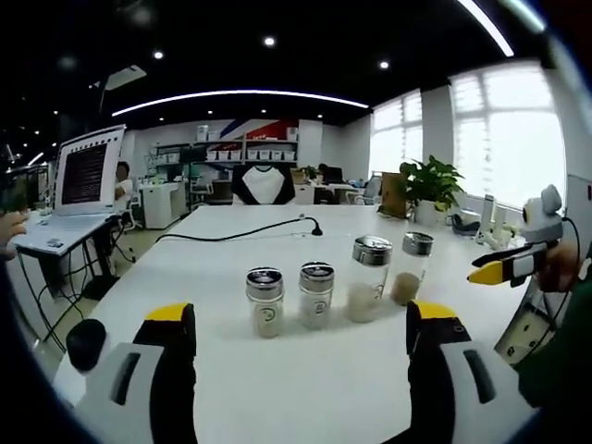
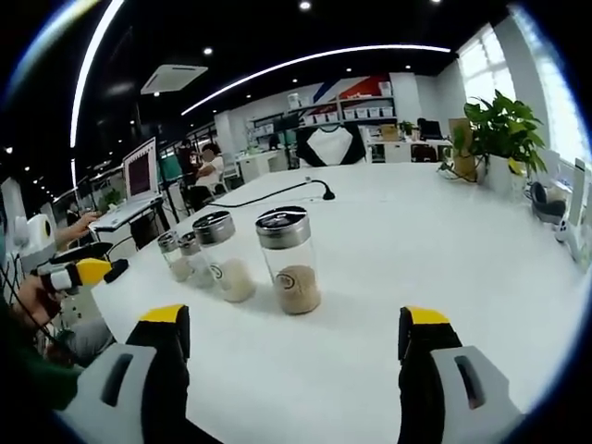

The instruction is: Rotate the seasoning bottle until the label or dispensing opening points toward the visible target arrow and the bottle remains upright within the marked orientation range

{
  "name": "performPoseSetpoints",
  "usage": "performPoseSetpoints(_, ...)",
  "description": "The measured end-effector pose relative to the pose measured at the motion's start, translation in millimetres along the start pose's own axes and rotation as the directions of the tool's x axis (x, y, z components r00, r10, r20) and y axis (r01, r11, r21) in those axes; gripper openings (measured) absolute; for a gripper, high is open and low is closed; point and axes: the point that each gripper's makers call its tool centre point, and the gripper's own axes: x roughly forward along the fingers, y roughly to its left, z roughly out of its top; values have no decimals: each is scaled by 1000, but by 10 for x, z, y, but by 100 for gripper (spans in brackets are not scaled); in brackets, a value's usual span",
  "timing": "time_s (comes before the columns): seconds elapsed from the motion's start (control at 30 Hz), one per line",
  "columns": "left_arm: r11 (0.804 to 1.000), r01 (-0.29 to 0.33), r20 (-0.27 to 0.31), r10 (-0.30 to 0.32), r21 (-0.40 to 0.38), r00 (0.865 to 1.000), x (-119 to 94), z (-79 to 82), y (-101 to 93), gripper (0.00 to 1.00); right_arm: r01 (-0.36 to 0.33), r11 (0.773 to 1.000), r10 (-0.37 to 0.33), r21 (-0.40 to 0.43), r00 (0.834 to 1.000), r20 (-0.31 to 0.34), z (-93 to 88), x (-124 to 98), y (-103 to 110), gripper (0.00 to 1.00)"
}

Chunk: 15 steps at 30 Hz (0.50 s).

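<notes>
Seasoning bottle [image 2: 289, 260] beyond (parted) jaws

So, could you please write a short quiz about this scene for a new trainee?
1. How many seasoning bottles stand on the white table?
2. True or false: the left gripper holds a bottle between its jaws.
3. In the right gripper view, the bottle nearest the right gripper holds: A) white grains B) tan powder C) nothing?

Key: 1. Four, in a row. 2. False; the jaws are open and short of the bottles. 3. B, the tan-filled bottle.
</notes>
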Motion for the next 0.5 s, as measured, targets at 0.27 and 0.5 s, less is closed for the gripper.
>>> performPoseSetpoints(0.27, 1000, 3, 10, -3, -10, 1000, -9, 32, 4, 99, 7, 1000, -7, -18, 1000, 1, 14, -8, -5, 96)
performPoseSetpoints(0.5, 1000, 2, 7, -1, -25, 1000, -20, 8, 16, 98, 6, 1000, -6, -10, 1000, -7, -16, -11, -9, 95)
